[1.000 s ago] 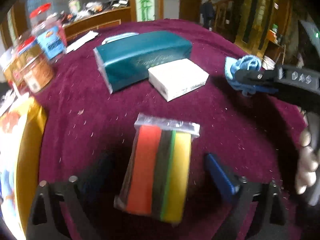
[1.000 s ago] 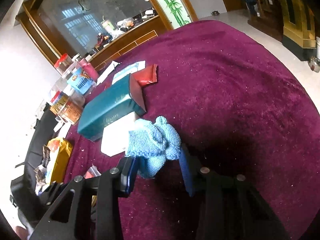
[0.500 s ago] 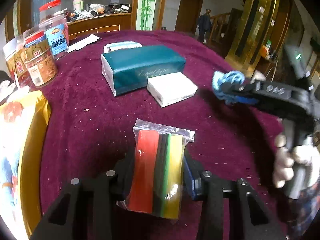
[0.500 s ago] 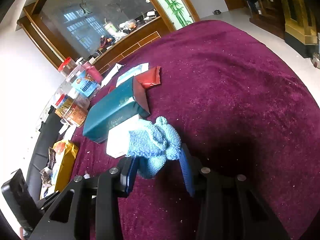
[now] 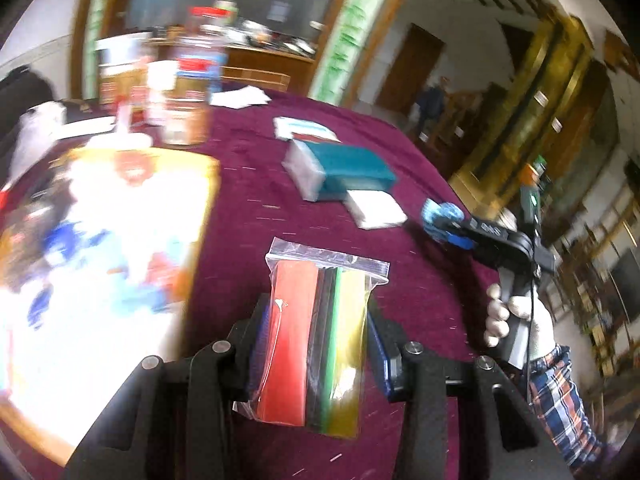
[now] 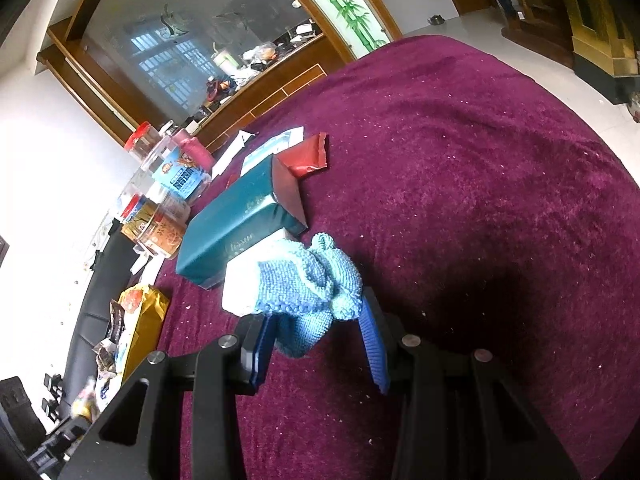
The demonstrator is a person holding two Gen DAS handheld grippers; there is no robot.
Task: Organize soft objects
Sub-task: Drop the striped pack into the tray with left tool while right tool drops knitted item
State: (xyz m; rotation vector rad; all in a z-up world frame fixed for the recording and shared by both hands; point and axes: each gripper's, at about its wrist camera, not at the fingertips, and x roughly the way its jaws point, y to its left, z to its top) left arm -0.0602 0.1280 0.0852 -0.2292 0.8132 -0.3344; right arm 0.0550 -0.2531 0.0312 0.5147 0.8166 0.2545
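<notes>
Your left tool (image 5: 316,344) is clamped on the bagged sponges (image 5: 316,344), clear of the counter (image 5: 248,232); the slick bag could slide out. Your right tool (image 6: 316,336) pinches the blue knit cloth (image 6: 308,284) by a fold above the counter, so it may slip free.

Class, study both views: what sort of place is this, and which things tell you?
Probably a lived-in home's dining or sitting room: a table under a maroon cloth, snack jars, and a wooden sideboard under a big mirror.
</notes>
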